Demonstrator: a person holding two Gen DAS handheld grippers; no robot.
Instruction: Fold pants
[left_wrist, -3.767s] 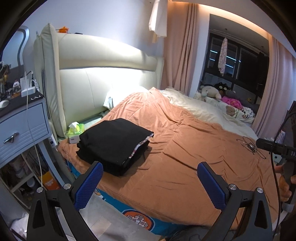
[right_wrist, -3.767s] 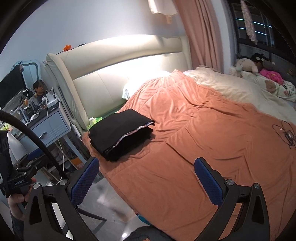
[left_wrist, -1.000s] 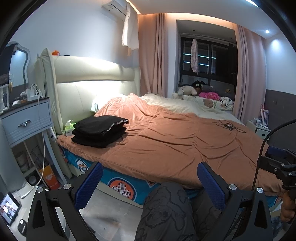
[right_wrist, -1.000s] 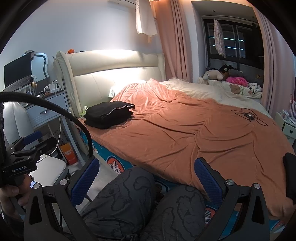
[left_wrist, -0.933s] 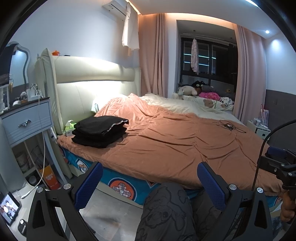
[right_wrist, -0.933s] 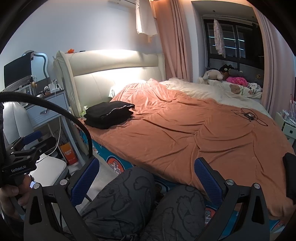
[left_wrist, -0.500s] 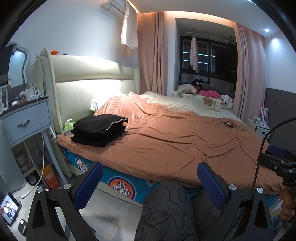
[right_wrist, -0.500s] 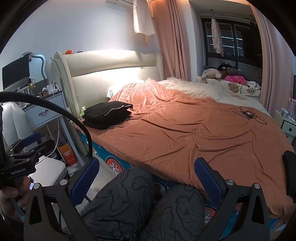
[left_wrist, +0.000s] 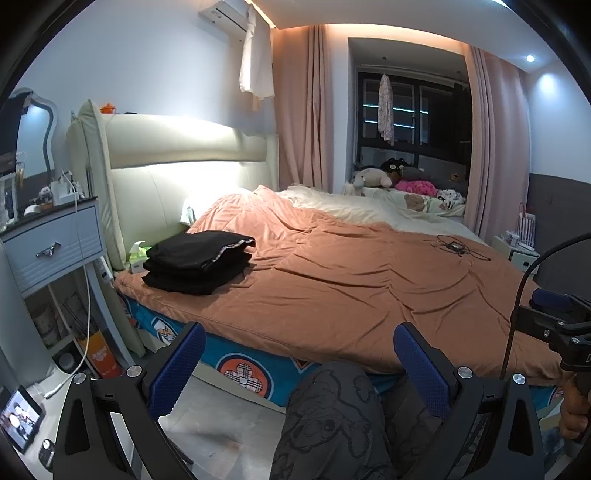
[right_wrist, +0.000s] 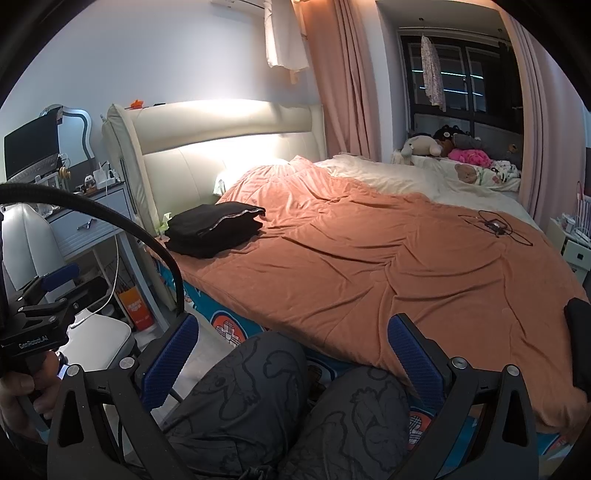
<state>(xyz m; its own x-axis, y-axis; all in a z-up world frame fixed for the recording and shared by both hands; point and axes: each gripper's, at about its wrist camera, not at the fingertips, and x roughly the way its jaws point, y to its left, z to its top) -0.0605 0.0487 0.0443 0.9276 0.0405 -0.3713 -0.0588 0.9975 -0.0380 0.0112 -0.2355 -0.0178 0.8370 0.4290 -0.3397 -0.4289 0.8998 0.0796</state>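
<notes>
A stack of folded black pants lies on the near left corner of the bed, on the orange blanket, close to the headboard; it also shows in the right wrist view. My left gripper is open and empty, held low in front of the bed above my knees. My right gripper is open and empty, also well back from the bed. Another dark garment shows at the bed's near right corner.
A bedside table stands left of the bed. A tissue box sits behind the pants. A cable with a device lies on the far right of the blanket. Stuffed toys line the window side. My legs fill the foreground.
Over the last seconds both grippers have pulled back and down from the bed, so the folded pants look smaller and farther. In the last second the views have hardly shifted.
</notes>
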